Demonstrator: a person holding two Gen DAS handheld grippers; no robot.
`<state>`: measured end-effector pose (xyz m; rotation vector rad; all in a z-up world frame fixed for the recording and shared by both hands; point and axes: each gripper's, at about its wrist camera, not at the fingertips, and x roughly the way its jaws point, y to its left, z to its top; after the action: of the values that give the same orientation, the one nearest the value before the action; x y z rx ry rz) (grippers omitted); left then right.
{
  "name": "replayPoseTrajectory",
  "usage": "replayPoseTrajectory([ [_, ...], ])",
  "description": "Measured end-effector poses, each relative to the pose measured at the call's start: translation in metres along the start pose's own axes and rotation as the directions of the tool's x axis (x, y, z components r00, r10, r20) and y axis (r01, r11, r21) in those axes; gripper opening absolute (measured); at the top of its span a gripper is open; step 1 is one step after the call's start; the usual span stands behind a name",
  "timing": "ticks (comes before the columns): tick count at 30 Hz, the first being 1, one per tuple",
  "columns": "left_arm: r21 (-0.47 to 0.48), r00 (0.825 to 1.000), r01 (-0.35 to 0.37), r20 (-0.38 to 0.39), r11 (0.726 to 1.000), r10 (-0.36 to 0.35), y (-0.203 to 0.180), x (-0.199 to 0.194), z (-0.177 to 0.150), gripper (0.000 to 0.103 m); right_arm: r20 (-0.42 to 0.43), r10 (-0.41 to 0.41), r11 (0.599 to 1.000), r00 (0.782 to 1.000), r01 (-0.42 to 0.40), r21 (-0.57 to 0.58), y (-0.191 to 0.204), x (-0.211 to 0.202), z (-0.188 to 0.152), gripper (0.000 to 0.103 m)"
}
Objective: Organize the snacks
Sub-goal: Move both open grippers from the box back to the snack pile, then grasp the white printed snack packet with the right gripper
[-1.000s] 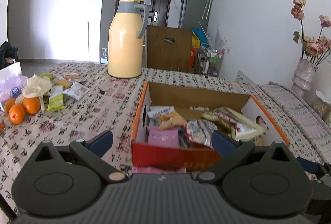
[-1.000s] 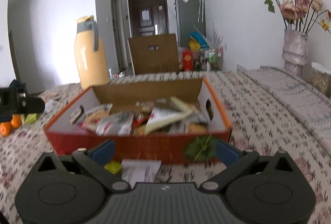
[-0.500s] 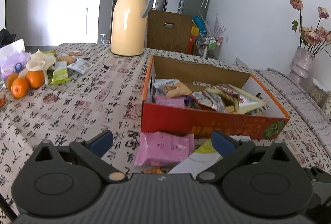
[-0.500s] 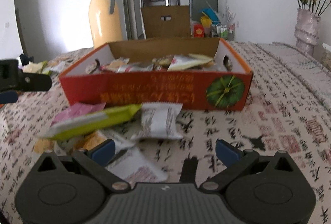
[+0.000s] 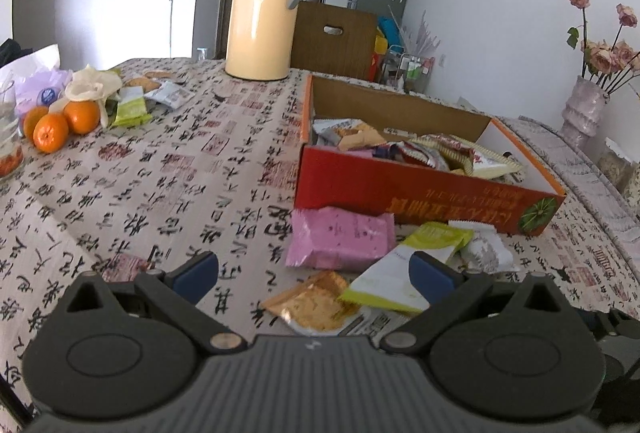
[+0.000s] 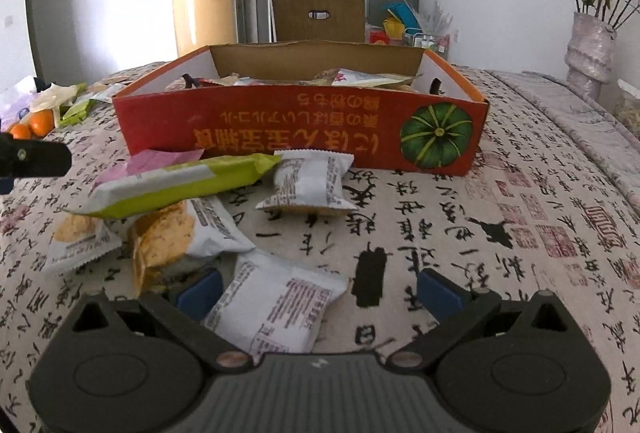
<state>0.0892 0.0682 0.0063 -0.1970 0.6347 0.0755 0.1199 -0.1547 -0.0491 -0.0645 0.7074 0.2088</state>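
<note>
your left gripper (image 5: 312,273) hangs low over the patterned tablecloth (image 5: 168,169), its blue fingers spread wide and holding nothing. between the fingertips lies an orange-brown snack packet (image 5: 314,303); the lime-green wrapper (image 5: 404,273) runs up against the right finger, and a pink packet (image 5: 340,241) lies just ahead, touching the near red wall of the snack box (image 5: 420,193). left of the left finger the cloth is bare well out toward the oranges (image 5: 60,121) and the cream thermos (image 5: 264,21) far ahead.

your right gripper (image 6: 318,289) is equally wide apart and grips nothing — a white packet (image 6: 276,309) sits between the fingers, nearer the left one, not pinched. ahead and left of the left finger, two cracker packets (image 6: 176,233) lie under the long lime-green wrapper (image 6: 176,185); another white packet (image 6: 308,185) rests straight ahead, just short of the box front (image 6: 300,137). right of the right finger the tablecloth runs open to the table's edge, where a vase of dried roses (image 6: 590,49) stands far ahead. the box is full of mixed snack packets (image 5: 424,149), its rim open on top.
</note>
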Motion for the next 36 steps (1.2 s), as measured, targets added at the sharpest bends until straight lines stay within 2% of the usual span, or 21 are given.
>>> replayPoseTrajectory([
  [9, -0.004, 1.0, 0.003, -0.018, 1.0, -0.003, 0.002, 0.001, -0.006, 0.103, 0.031, -0.033, 0.999, 0.999, 0.032, 0.031, -0.003, -0.012, -0.013, 0.103],
  [21, -0.001, 1.0, 0.006, -0.026, 1.0, -0.006, -0.001, -0.001, -0.011, 0.103, 0.036, -0.014, 1.0, 0.999, 0.013, 0.02, 0.002, -0.019, -0.019, 0.103],
  [23, 0.0, 1.0, 0.007, -0.027, 1.0, -0.007, -0.001, -0.001, -0.011, 0.103, 0.043, -0.006, 1.0, 0.999, 0.006, 0.013, 0.003, -0.023, -0.021, 0.097],
  [26, 0.001, 1.0, 0.006, -0.028, 1.0, -0.006, 0.0, -0.002, -0.013, 0.103, 0.052, 0.012, 1.0, 0.999, -0.012, 0.002, 0.005, -0.029, -0.024, 0.08],
  [30, -0.001, 0.999, 0.003, -0.035, 1.0, -0.003, 0.001, -0.001, -0.014, 0.103, 0.069, 0.037, 0.999, 0.997, -0.036, -0.006, 0.005, -0.036, -0.026, 0.046],
  [36, 0.007, 0.999, -0.001, -0.04, 1.0, 0.001, 0.0, -0.002, -0.015, 0.103, 0.1, 0.052, 0.998, 0.994, -0.054, 0.021, -0.002, -0.041, -0.026, 0.041],
])
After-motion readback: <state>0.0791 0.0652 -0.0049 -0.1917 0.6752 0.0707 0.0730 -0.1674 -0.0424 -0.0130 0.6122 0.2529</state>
